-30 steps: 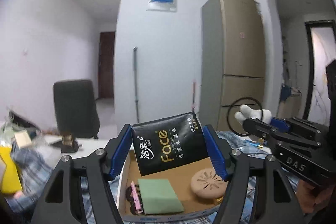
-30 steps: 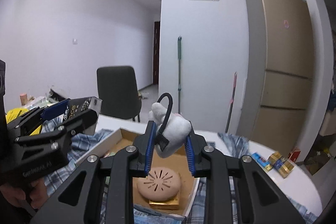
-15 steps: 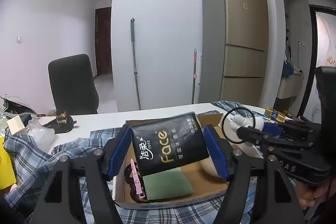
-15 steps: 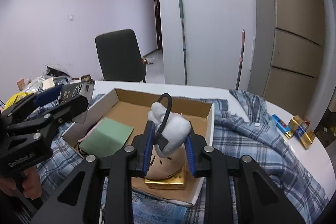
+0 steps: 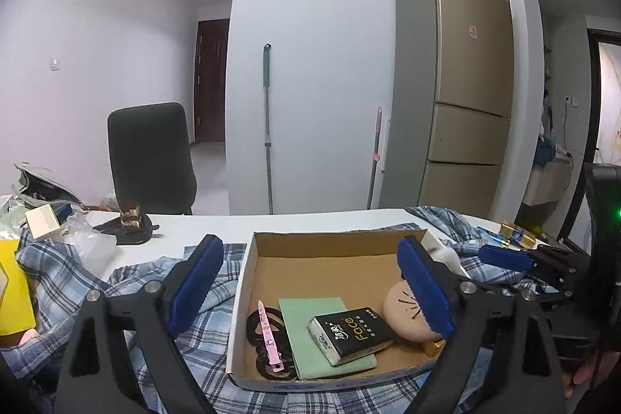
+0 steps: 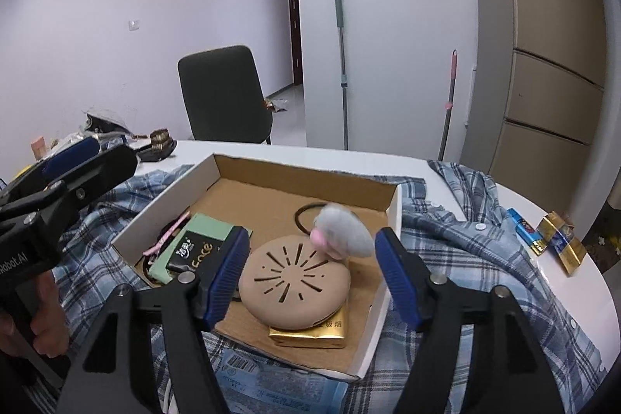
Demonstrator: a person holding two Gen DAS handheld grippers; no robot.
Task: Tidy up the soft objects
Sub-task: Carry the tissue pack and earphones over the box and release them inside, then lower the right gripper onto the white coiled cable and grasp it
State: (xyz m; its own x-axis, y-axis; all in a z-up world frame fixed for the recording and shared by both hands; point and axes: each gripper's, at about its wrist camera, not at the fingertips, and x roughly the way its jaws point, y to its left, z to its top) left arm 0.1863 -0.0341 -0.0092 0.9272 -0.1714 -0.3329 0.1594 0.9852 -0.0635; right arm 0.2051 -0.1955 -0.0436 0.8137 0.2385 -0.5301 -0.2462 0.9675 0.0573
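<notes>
Left tool [image 5: 310, 288]: released, jaws just widened, nothing between them; it hangs over the cardboard box [image 5: 330, 239].
Right tool [image 6: 312, 272]: jaws just opened; the white plush toy [image 6: 341, 229] is free of the pads, blurred, apparently dropping onto the round tan pad [image 6: 295, 276].
Tissue pack [image 5: 351, 334]: lies in the box on the green sponge [image 5: 310, 313], tilted, beside the tan pad.
Box: sits on a plaid cloth [image 6: 465, 258] over the desk [image 6: 504, 196].
Handling, judged: pack is light, squashy, with a slick wrapper; take it across its short sides. Plush is very light and compressible; pinch the body, since the black loop [image 6: 306, 212] may slip.
</notes>
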